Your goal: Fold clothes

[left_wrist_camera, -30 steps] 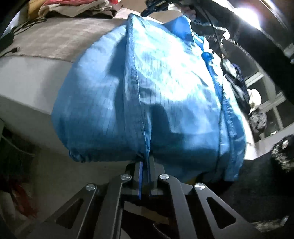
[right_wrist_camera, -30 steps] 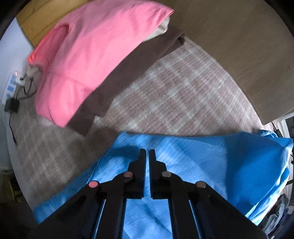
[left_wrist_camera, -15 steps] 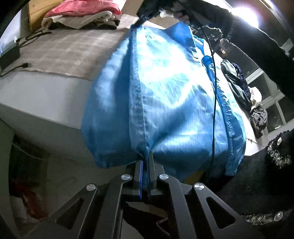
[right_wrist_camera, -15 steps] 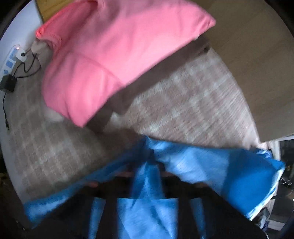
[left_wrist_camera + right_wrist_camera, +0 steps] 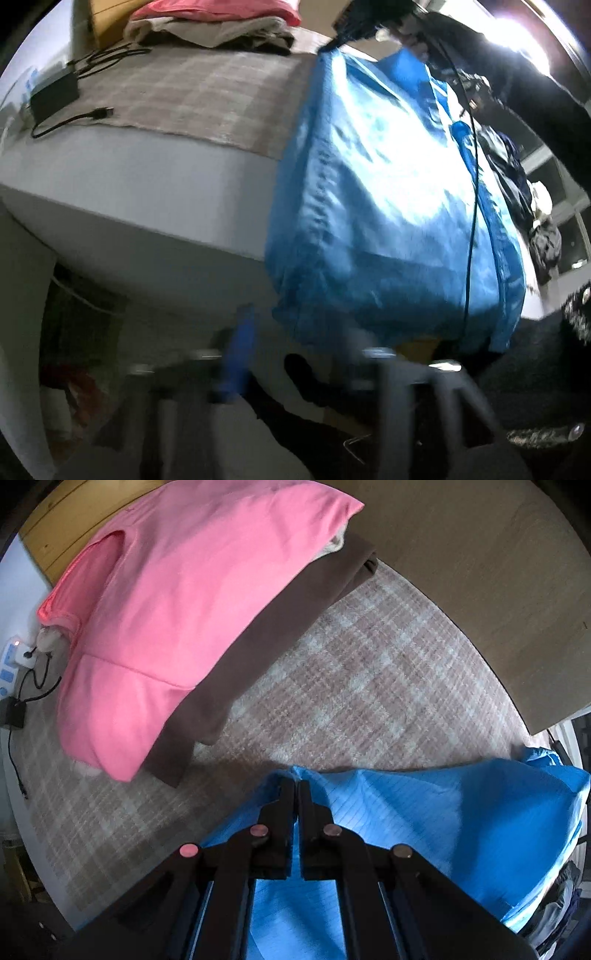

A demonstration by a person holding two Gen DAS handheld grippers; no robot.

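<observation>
Left wrist view: left gripper (image 5: 295, 362), clamped on the shiny blue jacket (image 5: 388, 206) hem before, has sprung apart; right gripper (image 5: 296, 794) stays clenched on its upper edge.

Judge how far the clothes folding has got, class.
Done: a pink top lies folded on a brown garment. In hand: the right gripper pinches the blue jacket, which hangs over the edge of the bed; the left gripper is open below its hem. Left: the jacket's folds and stacking it.
</observation>
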